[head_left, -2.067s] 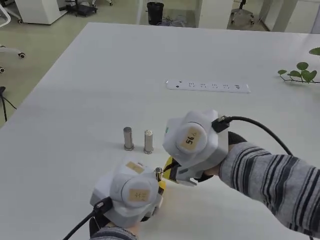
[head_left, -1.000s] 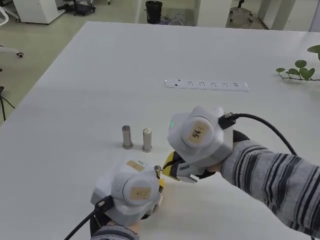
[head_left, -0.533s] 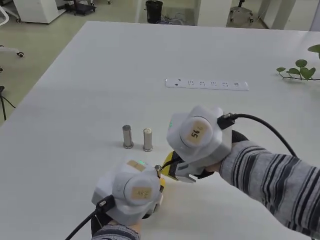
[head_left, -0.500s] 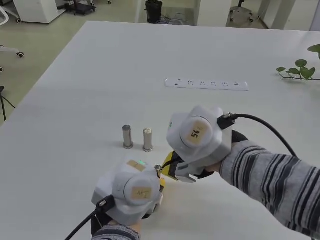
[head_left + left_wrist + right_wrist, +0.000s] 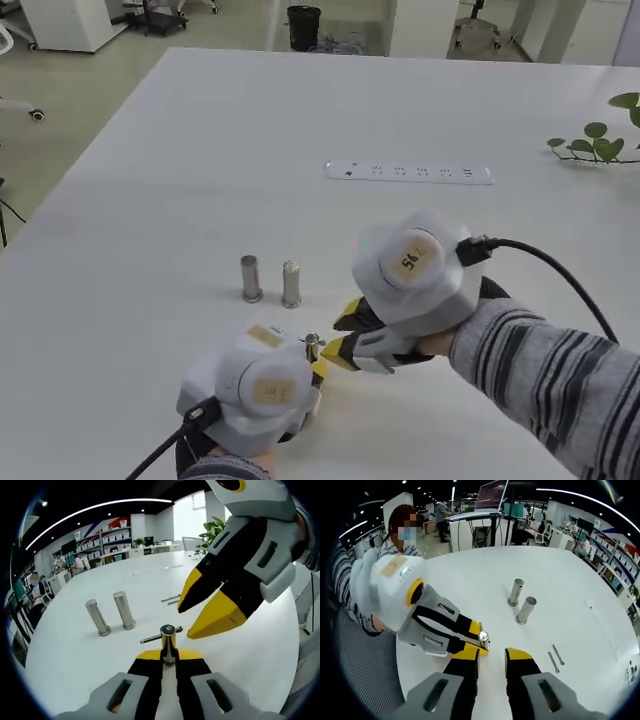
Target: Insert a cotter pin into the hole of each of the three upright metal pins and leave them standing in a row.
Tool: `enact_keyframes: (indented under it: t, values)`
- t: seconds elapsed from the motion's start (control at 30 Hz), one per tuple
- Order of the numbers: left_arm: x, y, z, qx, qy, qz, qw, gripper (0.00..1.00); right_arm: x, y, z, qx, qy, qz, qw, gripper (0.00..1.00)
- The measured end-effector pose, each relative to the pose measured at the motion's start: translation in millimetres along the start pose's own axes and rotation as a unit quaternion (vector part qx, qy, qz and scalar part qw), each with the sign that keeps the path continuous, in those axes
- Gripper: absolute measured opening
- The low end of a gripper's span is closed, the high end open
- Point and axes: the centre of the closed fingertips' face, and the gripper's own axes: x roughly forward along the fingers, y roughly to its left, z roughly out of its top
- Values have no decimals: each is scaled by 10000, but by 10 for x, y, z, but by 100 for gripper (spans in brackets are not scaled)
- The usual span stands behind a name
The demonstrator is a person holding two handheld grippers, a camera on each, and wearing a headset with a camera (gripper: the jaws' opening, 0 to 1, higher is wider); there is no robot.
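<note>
Right gripper backed off, jaws apart. Left gripper clamps metal pin, cotter pin through. Next, by my judgement: stand it beside the other pins.

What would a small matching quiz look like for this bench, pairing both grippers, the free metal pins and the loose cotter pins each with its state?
Things:
1. left gripper
2. right gripper
3. two free metal pins
4. loose cotter pins

States:
A. lying flat on the table
B. jaws open, holding nothing
C. shut on a third metal pin
D. standing upright side by side

Pairs: 1-C, 2-B, 3-D, 4-A.
</note>
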Motion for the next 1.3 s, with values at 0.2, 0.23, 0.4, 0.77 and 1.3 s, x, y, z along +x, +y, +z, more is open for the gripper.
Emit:
enact_keyframes:
  t: [0.2,0.23,0.4,0.77,1.3]
  values:
    - [-7,101,5,-12,47,21,10000,5,-83,-71,-106,482,-125,-84,9987,21]
    - [-11,134,14,-26,27,36,10000,5,-92,-71,-108,547,-177,-80,9983,22]
    - [-11,284,58,-68,-13,111,9999,5,-130,-81,-148,724,-321,-126,9968,25]
    - [-10,642,53,-281,10,422,9987,5,-140,-55,-281,1016,-350,-155,9941,29]
    - [-19,770,-28,-392,28,479,9981,5,-163,-137,-324,1336,-461,-206,9897,29]
